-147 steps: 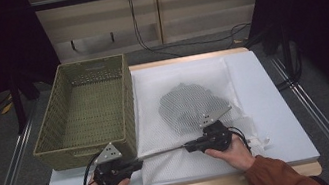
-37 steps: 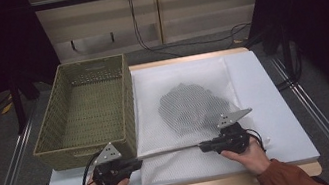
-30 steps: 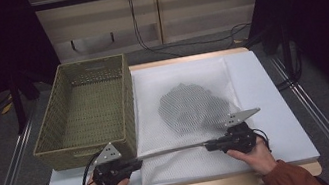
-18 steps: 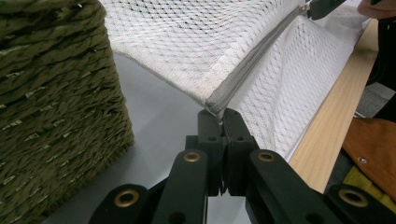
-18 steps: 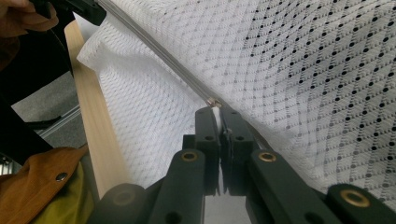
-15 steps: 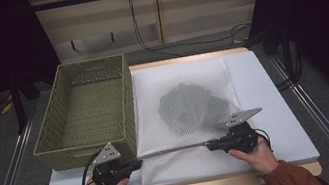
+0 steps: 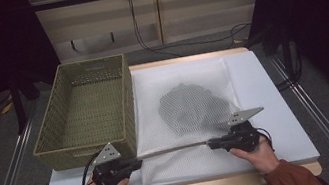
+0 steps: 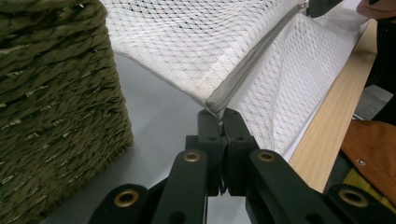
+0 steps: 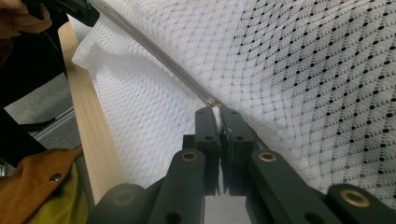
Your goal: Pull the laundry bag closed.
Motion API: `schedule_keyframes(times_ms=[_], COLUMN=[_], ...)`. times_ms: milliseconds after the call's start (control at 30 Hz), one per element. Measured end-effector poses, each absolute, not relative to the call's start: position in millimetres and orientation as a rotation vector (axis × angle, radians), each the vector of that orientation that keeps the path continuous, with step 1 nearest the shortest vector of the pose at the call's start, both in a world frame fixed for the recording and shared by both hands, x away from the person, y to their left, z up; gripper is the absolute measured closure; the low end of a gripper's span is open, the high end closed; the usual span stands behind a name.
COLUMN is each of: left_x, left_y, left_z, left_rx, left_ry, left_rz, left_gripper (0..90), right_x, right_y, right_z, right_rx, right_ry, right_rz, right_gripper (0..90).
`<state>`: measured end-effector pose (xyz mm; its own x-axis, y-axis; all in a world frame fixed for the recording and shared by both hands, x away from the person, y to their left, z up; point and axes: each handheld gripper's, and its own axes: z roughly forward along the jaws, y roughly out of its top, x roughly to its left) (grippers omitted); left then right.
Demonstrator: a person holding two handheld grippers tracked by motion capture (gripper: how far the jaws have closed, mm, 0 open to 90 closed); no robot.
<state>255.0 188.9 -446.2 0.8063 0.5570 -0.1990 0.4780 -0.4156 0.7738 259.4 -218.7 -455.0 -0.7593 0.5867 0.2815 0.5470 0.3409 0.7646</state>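
Mesh laundry bag (image 7: 191, 113) lies flat at centre frame on the worktop (image 7: 276, 104), a dark garment (image 7: 188, 109) already inside; its zipper (image 7: 172, 149), stretched taut along the lower edge, appears largely drawn, with finishing and perhaps the wicker basket (image 7: 87, 110) at upper left remaining. Left hand-held gripper (image 7: 131, 165) pinches the bag's corner; right hand-held gripper (image 7: 211, 143) pinches the zipper pull (image 9: 215, 106). Both hands rest low and level.

A table (image 7: 276, 104) bears a wicker basket (image 7: 85, 111) and mesh bag (image 7: 182, 120).
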Motion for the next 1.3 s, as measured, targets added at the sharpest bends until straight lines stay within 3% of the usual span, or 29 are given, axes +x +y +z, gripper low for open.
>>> schedule_keyframes(times_ms=[1300], left_x=[255.3], left_y=[189.6], left_z=[-447.0], left_rx=[2.078], left_ry=[0.778], left_rz=[0.106], left_gripper=[87.8], right_x=[253.0], right_y=[-252.1], right_z=[-457.1], right_rx=[1.168], right_ry=[2.477], right_rz=[1.411], right_gripper=[87.2])
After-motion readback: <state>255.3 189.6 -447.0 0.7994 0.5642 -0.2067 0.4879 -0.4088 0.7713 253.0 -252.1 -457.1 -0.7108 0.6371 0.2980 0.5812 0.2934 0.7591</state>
